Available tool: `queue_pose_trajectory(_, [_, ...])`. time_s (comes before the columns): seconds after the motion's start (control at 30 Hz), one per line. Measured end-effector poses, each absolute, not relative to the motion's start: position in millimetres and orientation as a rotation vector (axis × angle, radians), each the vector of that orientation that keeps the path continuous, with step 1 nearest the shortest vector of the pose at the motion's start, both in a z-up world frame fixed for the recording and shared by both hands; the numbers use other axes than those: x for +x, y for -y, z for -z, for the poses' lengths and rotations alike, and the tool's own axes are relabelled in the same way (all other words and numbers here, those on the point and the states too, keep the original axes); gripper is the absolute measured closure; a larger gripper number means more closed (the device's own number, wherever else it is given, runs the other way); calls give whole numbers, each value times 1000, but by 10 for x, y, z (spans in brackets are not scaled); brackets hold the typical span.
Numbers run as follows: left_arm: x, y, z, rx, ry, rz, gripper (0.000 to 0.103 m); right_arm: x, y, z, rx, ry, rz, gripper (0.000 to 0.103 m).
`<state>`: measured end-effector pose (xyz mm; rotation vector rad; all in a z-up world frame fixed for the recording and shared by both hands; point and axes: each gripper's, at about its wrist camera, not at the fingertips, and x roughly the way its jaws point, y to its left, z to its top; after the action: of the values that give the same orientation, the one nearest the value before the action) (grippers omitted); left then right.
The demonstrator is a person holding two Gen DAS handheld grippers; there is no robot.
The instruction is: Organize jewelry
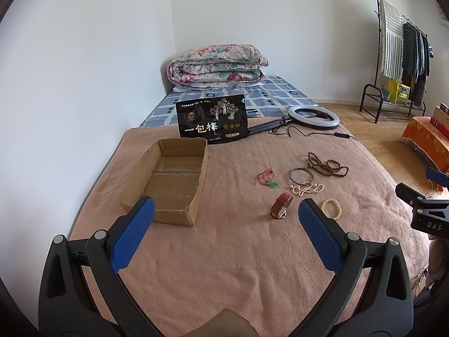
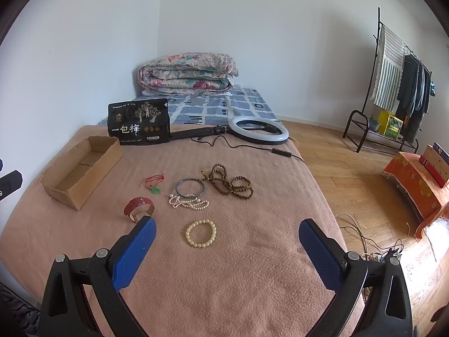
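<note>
An open cardboard box [image 1: 168, 179] [image 2: 81, 171] sits empty on the left of the pink blanket. To its right lie a red-strap watch [image 1: 280, 205] [image 2: 139, 207], a red cord with a green pendant [image 1: 266, 178] [image 2: 153, 184], a metal bangle [image 1: 301, 175] [image 2: 190, 188], a white pearl string [image 1: 306, 188] [image 2: 188, 202], brown prayer beads [image 1: 328, 165] [image 2: 231, 182] and a cream bead bracelet [image 1: 332, 208] [image 2: 201, 233]. My left gripper [image 1: 226, 213] is open and empty above the blanket, between box and watch. My right gripper [image 2: 227, 233] is open and empty, with the cream bracelet between its fingers' line.
A black snack bag [image 1: 213, 119] [image 2: 139, 125] stands behind the box. A ring light [image 1: 313, 116] [image 2: 258, 130] with its cable lies at the blanket's far edge. A folded quilt [image 1: 216, 64] lies beyond. The bed's right edge drops to a wooden floor [image 2: 350, 174] with cables.
</note>
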<state>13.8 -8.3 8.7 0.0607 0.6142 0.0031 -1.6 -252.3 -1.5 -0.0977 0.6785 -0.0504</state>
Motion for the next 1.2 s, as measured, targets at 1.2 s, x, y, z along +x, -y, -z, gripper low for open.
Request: queue_pose_trajectory(1.2, [191,-76,-5,58,-636,-22,0,174,2556,32,-92,-689,58,0])
